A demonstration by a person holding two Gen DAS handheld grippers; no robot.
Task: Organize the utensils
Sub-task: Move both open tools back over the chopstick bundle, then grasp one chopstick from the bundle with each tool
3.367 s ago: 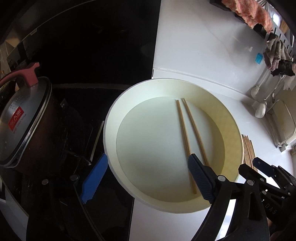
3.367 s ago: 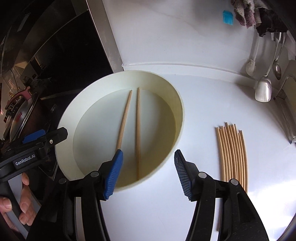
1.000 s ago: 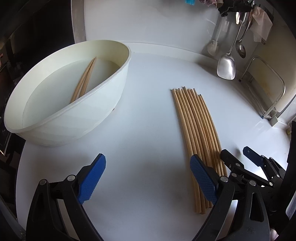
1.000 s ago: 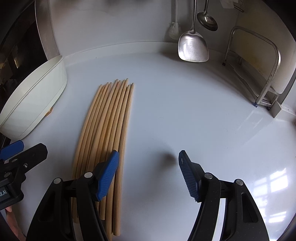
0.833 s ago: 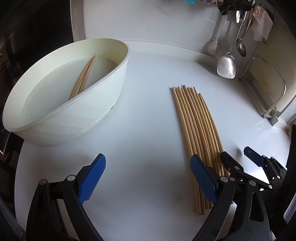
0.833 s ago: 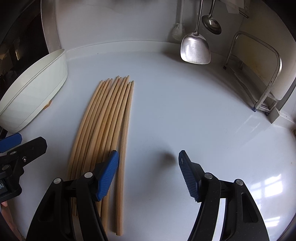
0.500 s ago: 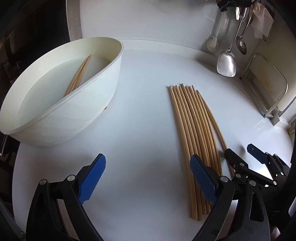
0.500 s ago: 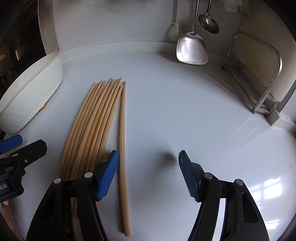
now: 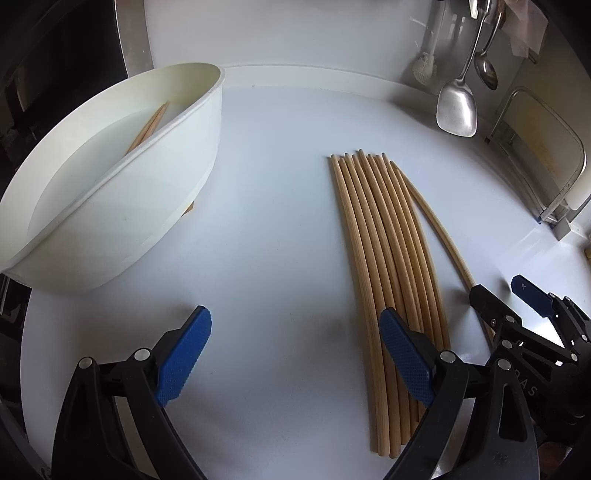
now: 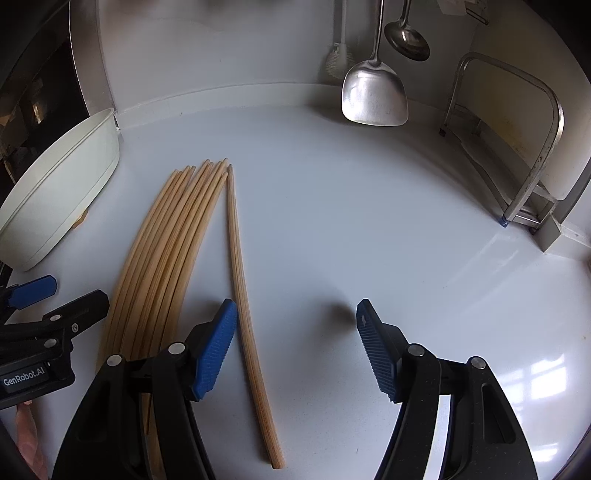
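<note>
Several wooden chopsticks (image 9: pixel 384 251) (image 10: pixel 166 240) lie side by side in a bundle on the white counter. One single chopstick (image 10: pixel 243 295) (image 9: pixel 439 232) lies apart at the bundle's right side, angled away from it. My right gripper (image 10: pixel 295 349) is open just above the counter, its left pad next to this loose chopstick, nothing between the fingers. My left gripper (image 9: pixel 295 358) is open to the left of the bundle, its right pad over the bundle's near ends. A cream bowl (image 9: pixel 122 206) (image 10: pixel 55 192) at the left holds two more chopsticks (image 9: pixel 149 123).
A steel spatula (image 10: pixel 375 92) (image 9: pixel 456 107), a ladle (image 10: pixel 406 35) and a brush hang on the back wall. A metal rack (image 10: pixel 517 155) stands at the right. The dark stove area borders the counter on the left. A fingertip shows at the lower left edge of the right wrist view.
The rightmost chopstick has separated from the bundle, its near end swung to the right beside my right gripper's left pad. Both grippers have stayed open and shifted slightly over the counter.
</note>
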